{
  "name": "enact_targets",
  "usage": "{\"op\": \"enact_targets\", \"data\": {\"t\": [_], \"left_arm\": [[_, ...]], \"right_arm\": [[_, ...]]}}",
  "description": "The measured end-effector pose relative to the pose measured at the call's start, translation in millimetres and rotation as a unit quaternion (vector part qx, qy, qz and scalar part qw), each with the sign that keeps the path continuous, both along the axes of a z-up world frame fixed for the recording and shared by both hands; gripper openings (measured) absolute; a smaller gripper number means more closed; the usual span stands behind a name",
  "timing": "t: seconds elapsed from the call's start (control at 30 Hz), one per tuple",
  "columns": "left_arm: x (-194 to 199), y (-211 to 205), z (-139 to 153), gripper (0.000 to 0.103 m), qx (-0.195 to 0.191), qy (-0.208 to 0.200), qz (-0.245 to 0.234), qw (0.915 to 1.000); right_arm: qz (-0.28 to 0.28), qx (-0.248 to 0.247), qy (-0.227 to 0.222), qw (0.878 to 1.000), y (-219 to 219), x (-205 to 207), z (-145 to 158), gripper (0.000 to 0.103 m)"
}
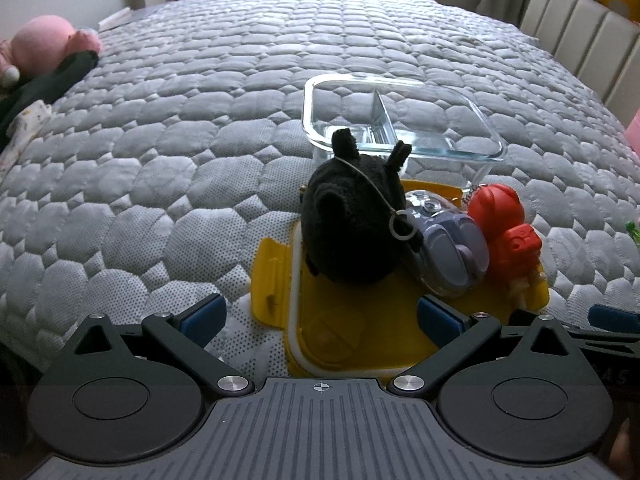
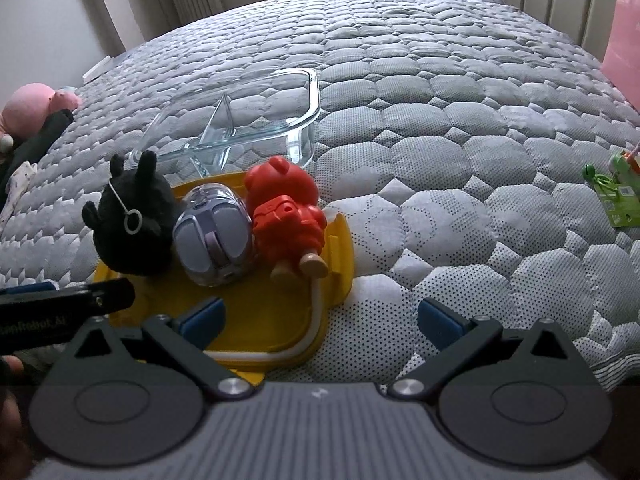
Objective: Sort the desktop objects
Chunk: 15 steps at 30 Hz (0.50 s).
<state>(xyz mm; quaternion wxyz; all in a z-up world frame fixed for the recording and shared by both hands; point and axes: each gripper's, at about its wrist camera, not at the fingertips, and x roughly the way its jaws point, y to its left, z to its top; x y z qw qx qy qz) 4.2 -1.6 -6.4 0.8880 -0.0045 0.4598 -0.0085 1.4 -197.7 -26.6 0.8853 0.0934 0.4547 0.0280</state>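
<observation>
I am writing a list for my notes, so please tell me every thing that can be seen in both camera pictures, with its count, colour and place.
black plush toy: 1, black, on the yellow lid, leftmost of three toys
capsule toy: 1, clear and purple, middle, on the lid
red figure: 1, red, right of the capsule, on the lid
yellow lid: 1, yellow with white seal, on the quilt
glass container: 1, clear, with divider, empty, behind the lid
quilt: 1, grey, covers the bed
pink plush: 1, pink, far left edge
green package: 1, green, right edge
left tongs: 1, black with blue pads, open
right tongs: 1, same, open
</observation>
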Motion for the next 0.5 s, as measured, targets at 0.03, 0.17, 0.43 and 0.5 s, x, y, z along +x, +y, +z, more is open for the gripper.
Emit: {"op": "enact_targets", "data": {"t": [0.03,0.17,0.43,0.5], "left_arm": [[0.2,0.1,-0.2,0.103,0.0,0.0,0.0,1.0],[0.9,-0.1,-0.5,0.103,0.0,0.001,0.001,1.0],[2.4,0.5,-3.5,0.103,-0.001,0.006,0.001,1.0],[2.7,0.8,-4.4,0.103,-0.001,0.008,0.001,1.0]], "right_arm": [[0.0,-0.001,0.0,1.0,0.2,0.3,-0.1,0.103],[0.001,0.0,0.001,1.0,0.0,1.5,-1.0,0.103],[0.001,-0.003,0.003,1.0,0.6,2.0,-2.9,0.103],[0.001,-0.004,0.003,1.0,1.0,1.5,-3.4,0.103]]}}
